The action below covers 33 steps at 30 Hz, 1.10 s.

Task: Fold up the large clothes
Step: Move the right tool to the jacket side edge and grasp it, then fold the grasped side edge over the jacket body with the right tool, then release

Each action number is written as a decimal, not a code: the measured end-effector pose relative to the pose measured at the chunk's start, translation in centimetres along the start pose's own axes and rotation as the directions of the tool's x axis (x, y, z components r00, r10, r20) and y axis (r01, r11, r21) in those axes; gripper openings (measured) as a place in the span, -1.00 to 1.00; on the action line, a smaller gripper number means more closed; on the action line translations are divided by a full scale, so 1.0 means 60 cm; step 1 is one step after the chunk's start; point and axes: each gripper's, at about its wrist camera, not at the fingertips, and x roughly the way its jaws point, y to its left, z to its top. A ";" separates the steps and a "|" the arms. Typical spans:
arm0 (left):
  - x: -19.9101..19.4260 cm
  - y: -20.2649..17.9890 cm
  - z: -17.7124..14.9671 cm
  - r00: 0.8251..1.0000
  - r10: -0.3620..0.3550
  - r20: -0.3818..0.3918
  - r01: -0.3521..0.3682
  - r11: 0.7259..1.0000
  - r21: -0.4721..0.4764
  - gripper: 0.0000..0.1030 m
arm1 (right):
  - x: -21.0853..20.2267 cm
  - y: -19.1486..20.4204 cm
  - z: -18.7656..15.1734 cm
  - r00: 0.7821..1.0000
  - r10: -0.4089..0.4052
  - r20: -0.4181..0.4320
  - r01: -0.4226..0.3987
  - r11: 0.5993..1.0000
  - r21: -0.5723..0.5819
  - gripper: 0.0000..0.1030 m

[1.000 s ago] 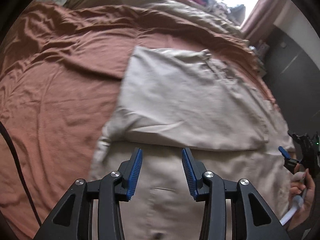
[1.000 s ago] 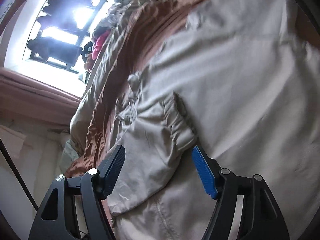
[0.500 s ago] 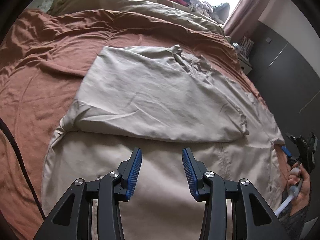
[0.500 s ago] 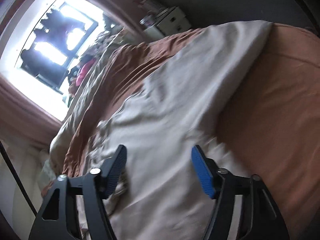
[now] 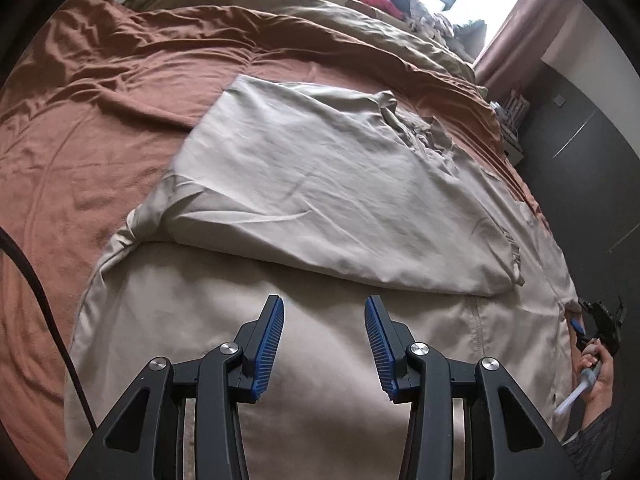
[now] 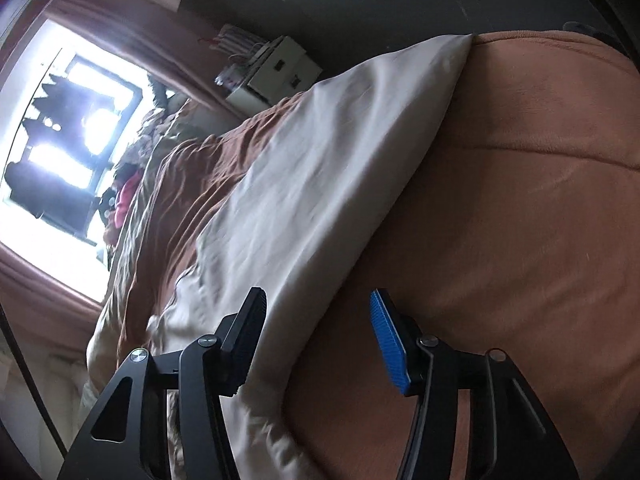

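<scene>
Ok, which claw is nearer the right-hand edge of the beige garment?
Right. The right claw straddles that edge of the garment, jaws closing, not yet pinching; the left claw hovers over its middle.

garment (image 5: 320,184): matt beige woven cloth, finely creased, stitched seams
bed sheet (image 5: 80,128): rust-brown soft cloth, matt, rumpled; looks fleecy in the right wrist view
gripper fingers (image 5: 256,344): matt black plastic, shiny metal screws
pads (image 5: 270,344): blue, ribbed
</scene>
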 end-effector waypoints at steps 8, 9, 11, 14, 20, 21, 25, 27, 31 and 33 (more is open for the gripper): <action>0.004 0.025 -0.004 1.000 0.019 -0.012 -0.019 1.000 0.007 -0.14 | 0.044 -0.024 0.029 0.999 0.001 0.053 -0.003 0.999 0.039 -0.76; 0.005 0.030 -0.003 1.000 0.021 -0.014 -0.021 1.000 0.001 -0.14 | 0.042 -0.022 0.027 0.997 -0.005 0.072 0.002 0.999 0.036 -0.83; 0.009 0.041 -0.001 0.999 0.024 -0.021 -0.025 1.000 -0.018 -0.14 | 0.033 -0.010 0.015 0.994 0.003 0.110 -0.004 1.000 0.010 -0.92; 0.011 0.050 0.004 1.000 0.022 -0.019 -0.023 0.999 -0.047 -0.14 | 0.005 0.035 -0.004 0.986 0.012 0.167 0.002 0.996 -0.085 -0.94; 0.011 0.033 0.010 1.000 -0.006 -0.007 0.005 0.998 -0.057 -0.14 | -0.058 0.110 -0.043 0.972 0.128 0.199 -0.089 0.977 -0.195 -0.97; 0.010 0.026 0.009 1.000 -0.013 -0.005 0.013 0.998 -0.056 -0.14 | -0.066 0.120 -0.051 0.970 0.144 0.196 -0.103 0.973 -0.208 -0.97; 0.007 0.001 0.008 1.000 -0.028 0.001 0.028 0.999 -0.028 -0.14 | -0.088 0.164 -0.093 0.964 0.223 0.143 -0.182 0.949 -0.256 -0.97; 0.006 -0.009 0.006 0.999 -0.035 0.004 0.035 0.999 -0.020 -0.14 | -0.094 0.186 -0.116 0.965 0.233 0.123 -0.191 0.939 -0.286 -0.97; 0.005 -0.022 0.005 0.999 -0.045 0.008 0.045 0.999 -0.018 -0.14 | -0.099 0.235 -0.175 0.962 0.270 0.040 -0.239 0.903 -0.357 -0.97; 0.007 -0.027 0.006 0.999 -0.047 0.011 0.047 0.999 -0.018 -0.14 | -0.100 0.258 -0.197 0.964 0.265 0.003 -0.242 0.886 -0.394 -0.97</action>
